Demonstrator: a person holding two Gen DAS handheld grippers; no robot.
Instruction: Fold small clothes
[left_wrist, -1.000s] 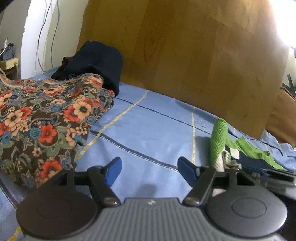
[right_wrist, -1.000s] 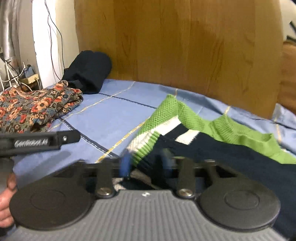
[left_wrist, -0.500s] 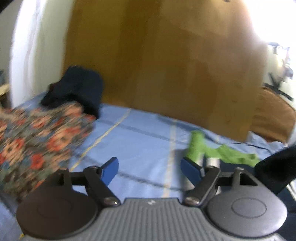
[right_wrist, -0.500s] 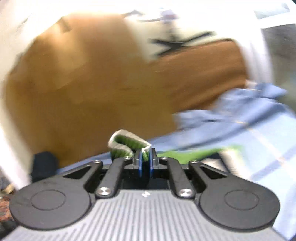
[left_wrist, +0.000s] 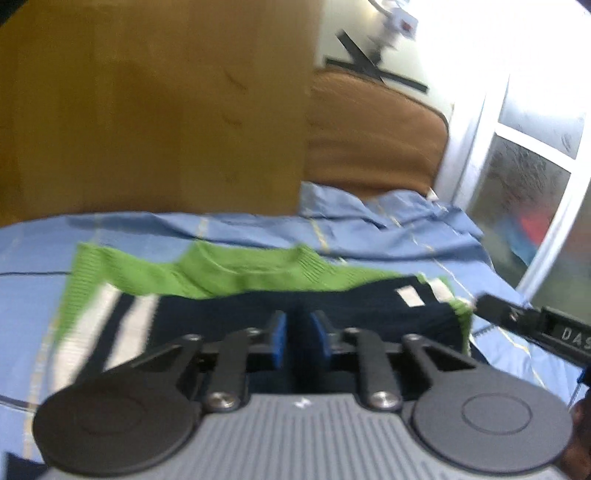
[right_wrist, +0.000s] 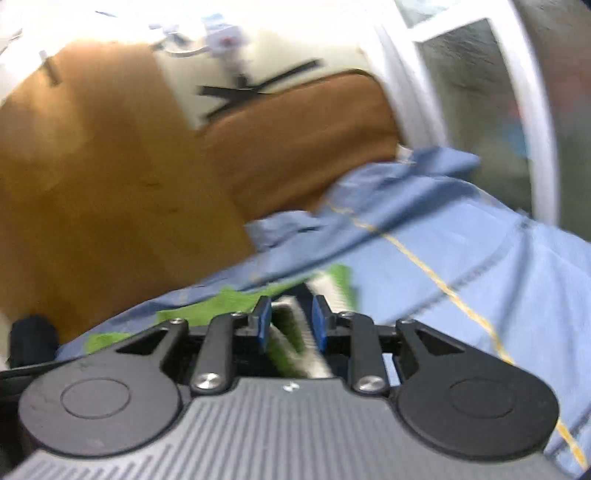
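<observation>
A small knit sweater (left_wrist: 236, 280), green at the neck with a navy body and white stripes, lies on the blue bedsheet (left_wrist: 388, 236). My left gripper (left_wrist: 298, 334) sits over the navy body, its blue pads close together with dark fabric between them. My right gripper (right_wrist: 290, 325) is partly open around a green and white ribbed sleeve (right_wrist: 295, 332) at the sweater's right side. The right gripper's body also shows at the right edge of the left wrist view (left_wrist: 535, 328).
A wooden headboard (left_wrist: 155, 110) stands behind the bed. A brown cushion (left_wrist: 369, 140) leans at the back right. A white-framed frosted door (left_wrist: 517, 177) is on the right. The blue sheet is rumpled near the cushion.
My left gripper swung right from the floral cloth to the sweater and narrowed its jaws. My right gripper, shut on the sleeve half a second ago, has parted its pads and moved right.
</observation>
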